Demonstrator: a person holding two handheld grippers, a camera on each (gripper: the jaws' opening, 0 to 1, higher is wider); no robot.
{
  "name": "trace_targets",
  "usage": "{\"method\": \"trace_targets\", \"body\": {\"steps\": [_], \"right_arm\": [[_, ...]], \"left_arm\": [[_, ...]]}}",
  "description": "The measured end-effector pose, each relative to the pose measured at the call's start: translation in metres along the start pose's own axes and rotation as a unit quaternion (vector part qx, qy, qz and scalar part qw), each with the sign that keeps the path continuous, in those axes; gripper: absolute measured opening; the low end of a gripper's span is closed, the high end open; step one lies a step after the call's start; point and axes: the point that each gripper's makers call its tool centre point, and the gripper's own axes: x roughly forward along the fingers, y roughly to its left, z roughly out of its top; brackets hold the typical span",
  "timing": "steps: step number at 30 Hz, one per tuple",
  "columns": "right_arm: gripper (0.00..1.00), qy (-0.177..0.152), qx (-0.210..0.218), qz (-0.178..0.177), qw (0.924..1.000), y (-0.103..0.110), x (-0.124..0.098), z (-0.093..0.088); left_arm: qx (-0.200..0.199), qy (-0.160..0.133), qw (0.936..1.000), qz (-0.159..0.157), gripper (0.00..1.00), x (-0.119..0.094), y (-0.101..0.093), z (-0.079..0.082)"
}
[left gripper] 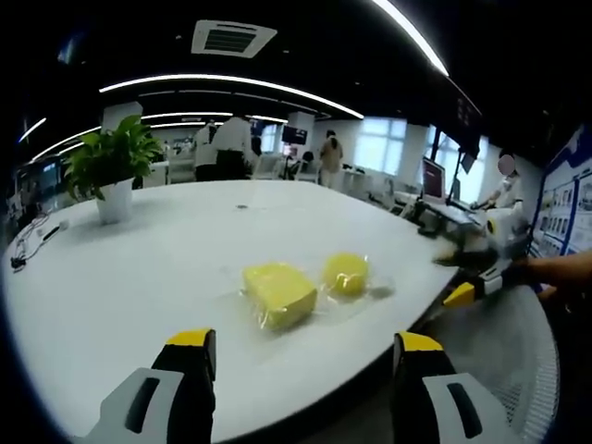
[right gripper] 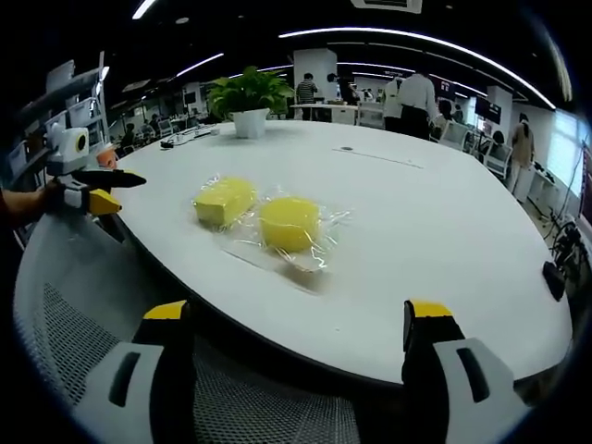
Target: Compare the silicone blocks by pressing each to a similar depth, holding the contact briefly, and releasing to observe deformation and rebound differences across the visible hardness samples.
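Two yellow silicone blocks in clear wrap lie near the edge of a white table (left gripper: 139,268). The rectangular block (left gripper: 278,293) (right gripper: 223,201) sits beside the round block (left gripper: 346,273) (right gripper: 289,223). My left gripper (left gripper: 303,347) is open, short of the table edge, with nothing between its jaws. My right gripper (right gripper: 296,319) is also open, off the table edge in front of the blocks. The right gripper (left gripper: 476,277) comes into the left gripper view from the right. The left gripper (right gripper: 92,190) comes into the right gripper view from the left, held by a hand.
A potted plant (left gripper: 113,171) (right gripper: 248,102) stands at the far side of the table. A cable (left gripper: 28,242) lies near it. A grey mesh chair (right gripper: 65,305) (left gripper: 504,342) sits below the table edge. Several people stand in the background.
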Motion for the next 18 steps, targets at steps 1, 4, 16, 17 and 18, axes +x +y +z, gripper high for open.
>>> {"method": "trace_targets", "body": {"steps": [1, 4, 16, 17, 18], "right_arm": [[0.88, -0.002, 0.000, -0.002, 1.0000, -0.0006, -0.0002, 0.0008], [0.89, -0.008, 0.003, -0.011, 0.9999, -0.0032, -0.0008, 0.0023], [0.90, -0.024, 0.009, -0.026, 0.9994, -0.0074, -0.0024, 0.0069], [0.90, -0.025, 0.008, -0.024, 0.9994, -0.0068, -0.0024, 0.0072], [0.89, -0.023, 0.008, -0.021, 0.9995, -0.0058, -0.0024, 0.0068]], "left_arm": [[-0.001, 0.002, 1.0000, -0.002, 0.79, -0.0001, -0.0009, -0.0011], [0.002, 0.006, 1.0000, -0.007, 0.79, -0.0001, -0.0026, -0.0028], [0.028, 0.013, 0.9995, -0.008, 0.84, -0.0006, -0.0047, -0.0051], [0.029, 0.013, 0.9995, -0.008, 0.84, -0.0007, -0.0045, -0.0047], [0.028, 0.012, 0.9995, -0.007, 0.85, -0.0006, -0.0043, -0.0040]]}}
